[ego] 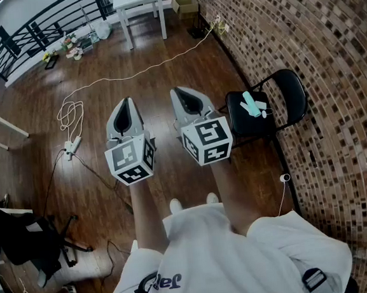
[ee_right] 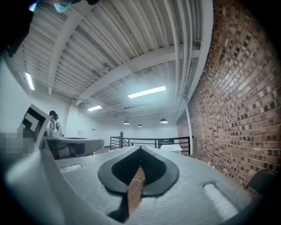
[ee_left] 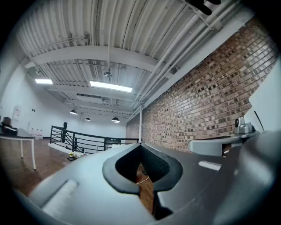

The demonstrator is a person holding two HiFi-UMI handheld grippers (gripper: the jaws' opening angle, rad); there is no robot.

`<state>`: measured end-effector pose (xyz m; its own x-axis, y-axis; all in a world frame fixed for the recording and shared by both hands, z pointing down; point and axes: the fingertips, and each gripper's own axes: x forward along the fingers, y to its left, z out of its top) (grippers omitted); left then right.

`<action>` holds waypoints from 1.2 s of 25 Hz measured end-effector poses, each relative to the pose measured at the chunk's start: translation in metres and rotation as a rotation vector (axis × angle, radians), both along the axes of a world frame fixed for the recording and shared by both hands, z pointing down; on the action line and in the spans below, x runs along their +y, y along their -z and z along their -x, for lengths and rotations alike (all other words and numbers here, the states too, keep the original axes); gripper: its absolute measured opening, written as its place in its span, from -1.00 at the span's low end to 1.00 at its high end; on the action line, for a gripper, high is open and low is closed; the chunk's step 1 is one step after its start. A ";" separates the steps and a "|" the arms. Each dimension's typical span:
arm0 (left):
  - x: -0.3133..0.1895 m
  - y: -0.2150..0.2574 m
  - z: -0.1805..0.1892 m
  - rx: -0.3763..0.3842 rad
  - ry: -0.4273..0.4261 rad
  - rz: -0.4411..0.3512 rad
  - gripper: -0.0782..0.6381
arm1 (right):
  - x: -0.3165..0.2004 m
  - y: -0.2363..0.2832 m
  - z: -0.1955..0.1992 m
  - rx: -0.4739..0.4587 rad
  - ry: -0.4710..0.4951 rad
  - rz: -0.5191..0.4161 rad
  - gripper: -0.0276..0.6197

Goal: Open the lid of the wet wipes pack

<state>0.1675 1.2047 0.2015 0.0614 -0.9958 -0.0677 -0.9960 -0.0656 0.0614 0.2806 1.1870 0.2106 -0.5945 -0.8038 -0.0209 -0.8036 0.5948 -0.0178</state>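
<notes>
The left tongs (ego: 127,101) and right tongs (ego: 180,90) are both shut and empty, side by side above the wooden floor (ego: 182,53). The wipes pack (ego: 250,103) lies well apart from them on a black chair (ego: 240,125) (beside the brick wall (ego: 301,30)).

The floor (ego: 164,74) is dark wood planking with a gloss. The wall (ego: 315,48) is rough, matt brick. The left tongs (ego: 127,106) and right tongs (ego: 184,95) are smooth, matt grey plastic. The chair (ego: 246,131) has a thin metal frame. The wipes pack (ego: 251,105) looks like soft plastic film, though it is too small to be sure.
</notes>
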 end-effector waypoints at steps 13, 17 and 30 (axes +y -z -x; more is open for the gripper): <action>0.007 -0.002 0.050 -0.001 -0.054 -0.006 -0.74 | 0.011 -0.008 0.054 0.003 -0.032 0.009 -0.94; 0.007 -0.008 0.061 0.014 -0.067 -0.007 -0.74 | 0.015 -0.016 0.067 0.014 -0.036 0.021 -0.94; -0.079 -0.030 0.041 0.016 -0.064 0.053 -0.74 | -0.066 -0.032 0.049 -0.009 -0.023 0.060 -0.94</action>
